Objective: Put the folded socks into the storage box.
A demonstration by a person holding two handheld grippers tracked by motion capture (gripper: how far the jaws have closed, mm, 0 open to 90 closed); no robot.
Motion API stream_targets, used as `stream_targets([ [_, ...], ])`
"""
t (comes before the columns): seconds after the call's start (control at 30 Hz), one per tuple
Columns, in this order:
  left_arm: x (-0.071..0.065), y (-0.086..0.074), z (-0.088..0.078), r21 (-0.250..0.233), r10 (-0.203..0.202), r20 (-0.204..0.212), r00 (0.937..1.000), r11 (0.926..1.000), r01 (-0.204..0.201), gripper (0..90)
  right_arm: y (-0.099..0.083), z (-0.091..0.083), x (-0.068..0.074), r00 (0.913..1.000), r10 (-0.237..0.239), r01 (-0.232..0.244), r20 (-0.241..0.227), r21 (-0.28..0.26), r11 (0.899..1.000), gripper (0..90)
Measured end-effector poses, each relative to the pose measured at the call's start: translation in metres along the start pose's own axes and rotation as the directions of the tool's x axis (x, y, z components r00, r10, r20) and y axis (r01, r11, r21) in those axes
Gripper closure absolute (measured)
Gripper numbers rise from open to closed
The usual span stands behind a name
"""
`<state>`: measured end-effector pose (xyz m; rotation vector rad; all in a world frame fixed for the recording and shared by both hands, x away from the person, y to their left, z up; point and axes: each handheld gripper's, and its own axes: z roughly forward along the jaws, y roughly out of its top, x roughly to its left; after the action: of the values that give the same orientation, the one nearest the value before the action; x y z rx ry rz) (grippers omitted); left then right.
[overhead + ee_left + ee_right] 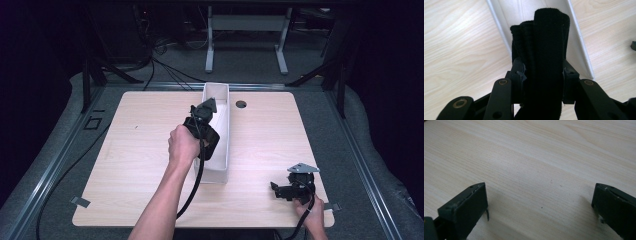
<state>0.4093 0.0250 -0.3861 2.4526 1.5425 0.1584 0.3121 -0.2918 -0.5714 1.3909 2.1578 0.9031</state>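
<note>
— Pale wood-grain tabletop (pixel 140 165), rounded at the corners, with a long, narrow white open-topped box (pixel 223 131) standing on it near the middle, its length running away from the person. What is the left gripper (pixel 202 116) doing?

— It hangs over that box, held in the left hand (pixel 183 146). In the left gripper view its jaws are clamped on a rolled black piece of knitted cloth (pixel 544 45), squeezing the roll from both sides; the roll stands out past the jaw tips, above the white trough.

— Is the cloth touching the box?

— I can't tell. It sits over the channel, between the two white walls, but contact is not visible.

— And the right gripper (pixel 281 190)?

— Low over the near right corner of the table, well apart from the box, in the right hand (pixel 311 212). In the right gripper view its jaws stand wide apart with bare wood between them, gripping nothing.

— Anything else on the tabletop?

— A small round hole (pixel 241 104) near the far edge, just right of the box.
</note>
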Motion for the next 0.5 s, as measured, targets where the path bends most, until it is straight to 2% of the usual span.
stream_targets([
  [0.23, -0.008, -0.002, 0.016, 0.024, 0.014, -0.003, 0.9999, 0.9996, -0.014, 63.3, 0.000, 0.000, 0.000, 1.0000, -0.005, 0.005, 0.000, 0.003, 1.000, 0.0],
  [0.5, -0.014, -0.004, 0.031, 0.040, 0.012, -0.007, 0.9999, 0.9991, -0.012, 63.0, 0.000, 0.000, 0.000, 1.0000, -0.005, 0.005, 0.000, 0.003, 1.000, 0.0],
])
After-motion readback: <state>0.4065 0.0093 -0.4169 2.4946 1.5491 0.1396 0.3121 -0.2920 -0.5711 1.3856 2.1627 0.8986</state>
